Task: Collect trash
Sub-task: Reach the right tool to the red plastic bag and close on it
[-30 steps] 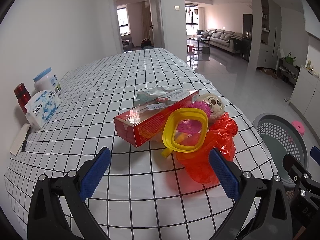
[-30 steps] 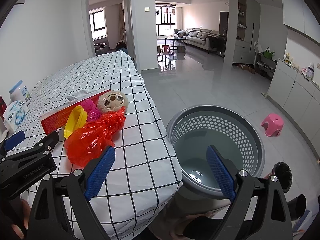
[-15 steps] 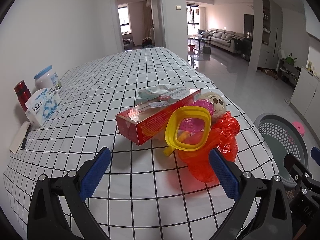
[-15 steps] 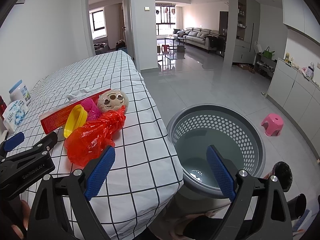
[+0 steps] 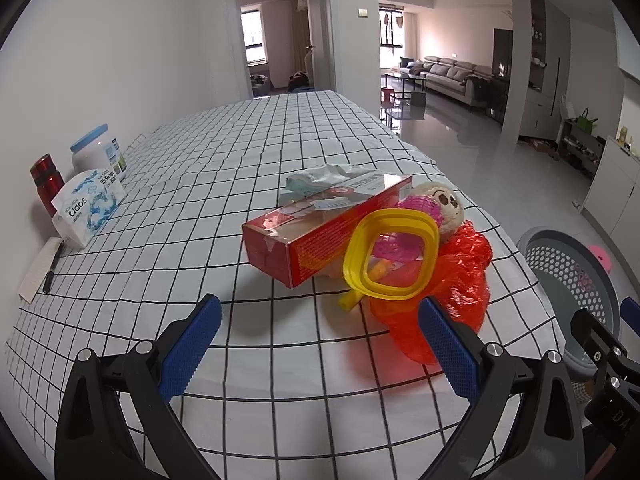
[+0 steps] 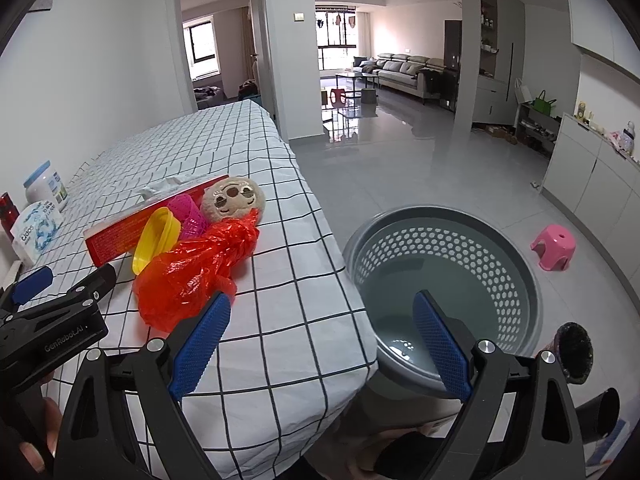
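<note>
Ahead of the left gripper [image 5: 320,346], on the checked tablecloth [image 5: 248,152], sits the trash pile: red carton box [image 5: 316,236] straight ahead, yellow ring-shaped lid [image 5: 394,256] leaning on its right end, pink mesh item [image 5: 412,210] behind the lid, crumpled orange-red plastic bag [image 5: 452,280] just ahead of the right-hand finger, round plush face toy [image 5: 444,204] past the bag, crumpled white tissue [image 5: 324,174] behind the box. Left gripper jaws spread wide, nothing between the blue pads, hovering short of the pile, not touching it. Far to its left by the wall: tissue pack [image 5: 86,208], white jar with blue cap [image 5: 98,152], red bottle [image 5: 46,180], pen on a notepad [image 5: 50,268]. Right gripper [image 6: 320,346] also wide open and holding nothing; it hangs over the table edge, left finger above the cloth near the bag [image 6: 192,276], right finger above the grey perforated basket [image 6: 444,280] on the floor beside the table. Basket looks empty inside. Plush toy [image 6: 234,200] and lid [image 6: 156,238] lie ahead-left of the right gripper, left gripper's black body [image 6: 52,320] at its far left. Pink stool [image 6: 554,246] on the floor beyond the basket to the right.
</note>
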Demonstrator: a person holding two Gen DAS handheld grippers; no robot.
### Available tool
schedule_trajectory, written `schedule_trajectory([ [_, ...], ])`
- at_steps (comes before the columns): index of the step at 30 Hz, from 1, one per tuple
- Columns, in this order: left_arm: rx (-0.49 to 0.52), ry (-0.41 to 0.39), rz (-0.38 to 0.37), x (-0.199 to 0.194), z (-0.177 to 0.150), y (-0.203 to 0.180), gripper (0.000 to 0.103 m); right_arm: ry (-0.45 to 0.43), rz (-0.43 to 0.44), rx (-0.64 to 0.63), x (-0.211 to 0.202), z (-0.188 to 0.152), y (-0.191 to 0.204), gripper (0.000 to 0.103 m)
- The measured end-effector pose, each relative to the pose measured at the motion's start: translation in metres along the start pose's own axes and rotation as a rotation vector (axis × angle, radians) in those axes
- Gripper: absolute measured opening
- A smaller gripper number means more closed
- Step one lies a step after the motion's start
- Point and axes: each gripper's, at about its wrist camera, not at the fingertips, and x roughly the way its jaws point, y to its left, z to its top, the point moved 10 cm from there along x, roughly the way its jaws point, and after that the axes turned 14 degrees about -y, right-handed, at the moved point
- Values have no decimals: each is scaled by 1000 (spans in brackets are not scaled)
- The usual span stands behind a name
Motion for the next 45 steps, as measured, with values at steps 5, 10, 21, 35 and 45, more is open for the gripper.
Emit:
schedule_trajectory([
  [5,-6,6,39,6,-3,18,97,9,45,2,8,-2,13,88],
  [10,-12,0,76,9,-3,41,97,20,125,16,17,-3,34,88],
  [21,-63,-12,126,20,0,78,97,69,256,60,44,1,79,88],
  [35,-74,10,108,28,-4,80,97,199,311,129,82,-22,92,87],
  [45,-88,18,57,25,-6,65,97,201,368,142,75,-26,87,35],
])
